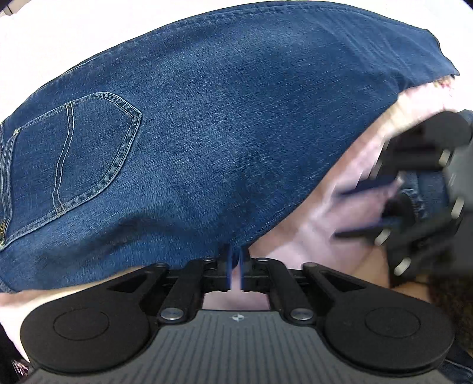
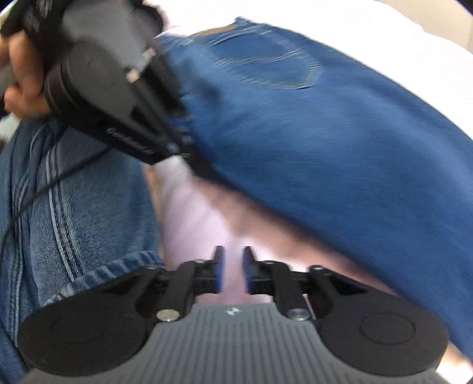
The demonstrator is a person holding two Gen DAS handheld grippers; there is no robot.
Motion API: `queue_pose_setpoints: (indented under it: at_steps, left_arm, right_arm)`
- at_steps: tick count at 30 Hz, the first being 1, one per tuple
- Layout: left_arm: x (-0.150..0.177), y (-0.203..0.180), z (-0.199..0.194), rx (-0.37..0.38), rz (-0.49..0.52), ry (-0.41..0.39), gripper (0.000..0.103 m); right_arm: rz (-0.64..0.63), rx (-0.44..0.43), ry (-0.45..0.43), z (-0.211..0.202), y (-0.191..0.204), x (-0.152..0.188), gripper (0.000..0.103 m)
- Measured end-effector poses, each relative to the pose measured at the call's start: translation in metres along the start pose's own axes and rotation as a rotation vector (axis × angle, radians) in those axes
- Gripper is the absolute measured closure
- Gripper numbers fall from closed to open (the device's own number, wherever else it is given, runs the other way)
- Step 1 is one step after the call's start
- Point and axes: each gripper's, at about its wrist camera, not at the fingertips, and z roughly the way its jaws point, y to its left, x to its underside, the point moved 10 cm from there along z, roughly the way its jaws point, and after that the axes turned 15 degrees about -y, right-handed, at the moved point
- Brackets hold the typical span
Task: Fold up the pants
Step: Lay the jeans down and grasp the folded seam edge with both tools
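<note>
The left tool [image 1: 235, 265] pinches the near edge of the jeans [image 1: 207, 133], likely to carry a fold. The right tool [image 2: 234, 268], beside it, is spread and empty above the pale counter [image 2: 192, 212].

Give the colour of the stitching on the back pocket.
Light tan on dark blue pants; pocket clearest in left wrist view.

- A pale pink cloth surface [image 1: 351, 189] fills the lower ground of the left wrist view, creased into soft folds.
- The same pink surface [image 2: 192, 212] shows in the right wrist view, blurred.
- Farther back it turns bright white [image 1: 74, 32], washed out by strong light.
- A white stretch [image 2: 384, 26] also runs along the top of the right view.
</note>
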Motion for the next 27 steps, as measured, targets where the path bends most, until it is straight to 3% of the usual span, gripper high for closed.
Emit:
queue_pose_setpoints:
  at_steps: [5, 14, 17, 21, 27]
  left_arm:
    - [-0.013, -0.003, -0.036, -0.012, 0.065, -0.057, 0.079]
    - [-0.069, 0.029, -0.061, -0.12, -0.034, -0.279, 0.076]
    - [-0.095, 0.031, -0.052, -0.138, 0.001, -0.295, 0.06]
    - [-0.135, 0.016, -0.028, -0.112, 0.12, -0.299, 0.052]
    - [-0.19, -0.002, 0.021, -0.117, 0.297, -0.329, 0.04]
  right_arm:
    - [0.171, 0.14, -0.086, -0.069, -0.063, -0.009, 0.068]
    - [0.532, 0.52, -0.236, -0.217, -0.222, 0.035, 0.065]
    - [0.62, 0.603, -0.261, -0.253, -0.271, 0.051, 0.065]
    - [0.54, 0.604, -0.235, -0.264, -0.306, 0.047, 0.065]
    - [0.293, 0.517, -0.153, -0.2, -0.324, 0.014, 0.064]
